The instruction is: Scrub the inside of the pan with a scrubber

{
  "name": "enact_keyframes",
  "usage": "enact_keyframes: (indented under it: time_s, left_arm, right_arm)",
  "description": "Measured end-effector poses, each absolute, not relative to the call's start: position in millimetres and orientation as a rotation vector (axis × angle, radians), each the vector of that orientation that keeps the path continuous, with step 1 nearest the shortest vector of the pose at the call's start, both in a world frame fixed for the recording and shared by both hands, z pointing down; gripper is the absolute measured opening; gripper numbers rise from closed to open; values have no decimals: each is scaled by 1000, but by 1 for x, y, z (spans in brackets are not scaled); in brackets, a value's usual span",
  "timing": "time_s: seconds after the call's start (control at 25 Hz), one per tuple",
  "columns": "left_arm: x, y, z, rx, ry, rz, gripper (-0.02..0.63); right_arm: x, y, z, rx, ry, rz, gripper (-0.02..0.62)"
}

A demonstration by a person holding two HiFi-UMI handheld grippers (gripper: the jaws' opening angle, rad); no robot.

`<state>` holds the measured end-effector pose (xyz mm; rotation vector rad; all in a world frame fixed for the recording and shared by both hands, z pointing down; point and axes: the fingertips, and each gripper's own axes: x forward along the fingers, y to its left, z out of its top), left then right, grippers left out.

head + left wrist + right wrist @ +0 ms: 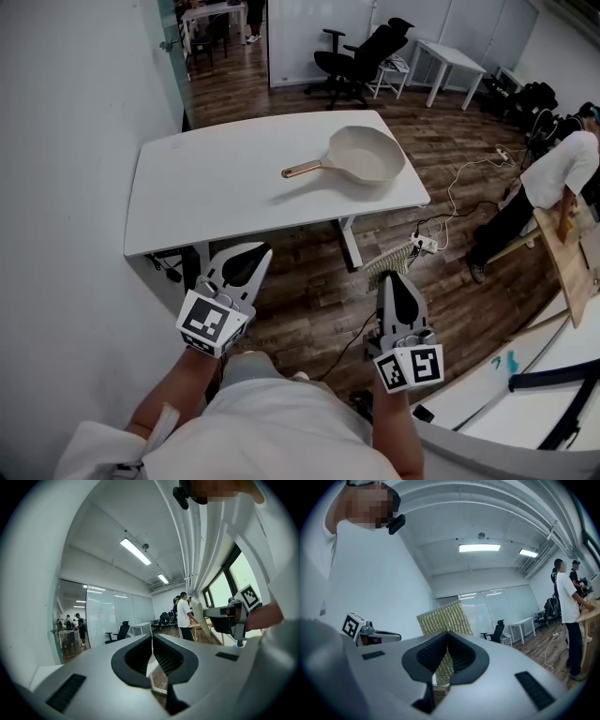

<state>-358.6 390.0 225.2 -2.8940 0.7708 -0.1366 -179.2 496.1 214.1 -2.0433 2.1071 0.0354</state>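
While both tools hang close to the person's body, no scrubbing appears begun.

Left gripper (251,258): jaws together, nothing between them.

Right gripper (394,281): clamped on the scrubber (392,259), a gold mesh sheet.

Wood floor (309,281): open toward the table (187,187), with cables (457,190) to the right.

Pan (364,155): on the table near its far right corner, well apart from both grippers, and all scrubbing is left to do.
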Motion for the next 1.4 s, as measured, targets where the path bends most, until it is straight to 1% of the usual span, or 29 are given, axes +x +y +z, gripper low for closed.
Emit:
enact_keyframes:
  time_s: [0.24,0.64,1.12,1.4]
  left_arm:
    - [-334,407,223,-2914,751,-121,15]
    - [-302,389,225,-2836,668,-160,15]
    - [-261,287,225,-2929,617,-89,15]
    - [-241,227,231,-2959,554,-92,15]
  right_arm:
    - [-160,506,217,-2041,2088,7,26]
    - [-136,486,226,-2085,2031,-31,26]
    - [-92,417,221,-2183,1928,-10,26]
    - [-81,365,220,-2225,1891,-4,26]
